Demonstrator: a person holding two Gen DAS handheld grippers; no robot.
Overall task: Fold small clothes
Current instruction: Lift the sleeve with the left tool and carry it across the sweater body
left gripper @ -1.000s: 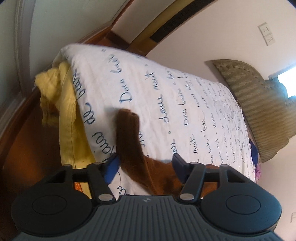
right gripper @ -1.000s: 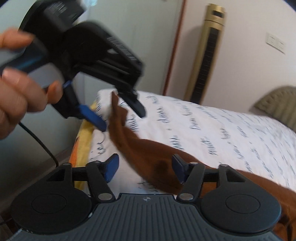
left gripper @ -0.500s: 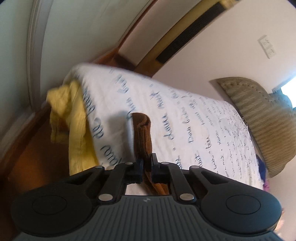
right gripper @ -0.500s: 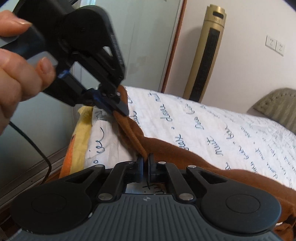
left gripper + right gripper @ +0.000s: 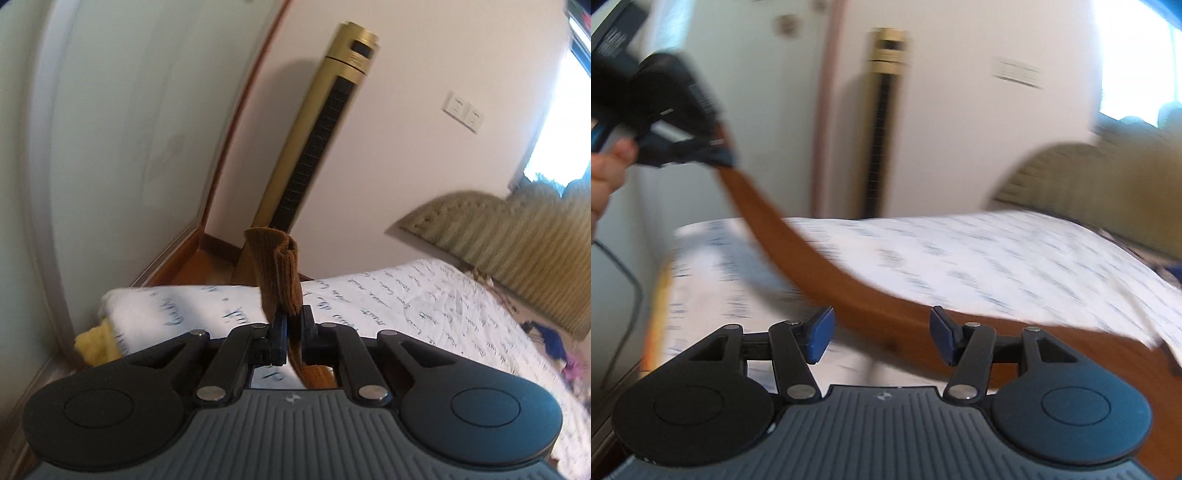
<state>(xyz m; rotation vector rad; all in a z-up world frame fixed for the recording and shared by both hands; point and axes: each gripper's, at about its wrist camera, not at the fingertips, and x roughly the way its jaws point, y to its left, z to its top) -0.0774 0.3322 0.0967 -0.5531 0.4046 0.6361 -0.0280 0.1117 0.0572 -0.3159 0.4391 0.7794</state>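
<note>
Brown knit garment [image 5: 280, 273] clamped in left gripper [image 5: 294, 326] jaws, cuff pointing up; it slopes lengthwise down to bed [image 5: 960, 251]. Right gripper [image 5: 879, 334] jaws wide apart, empty.

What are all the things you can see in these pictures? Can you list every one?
brown knitted garment: one, brown, one end pinched up in the left gripper, the rest trailing down onto the bed
bed sheet: one, white with blue writing, covering the bed
yellow cloth: one, yellow, sticking out under the sheet at the bed's near corner
tower fan: one, gold and black, standing against the wall
headboard: one, olive, at the far end of the bed
wall sockets: two, white, on the wall
left gripper: one, black, shut on the garment
right gripper: one, black with blue pads, open
</note>
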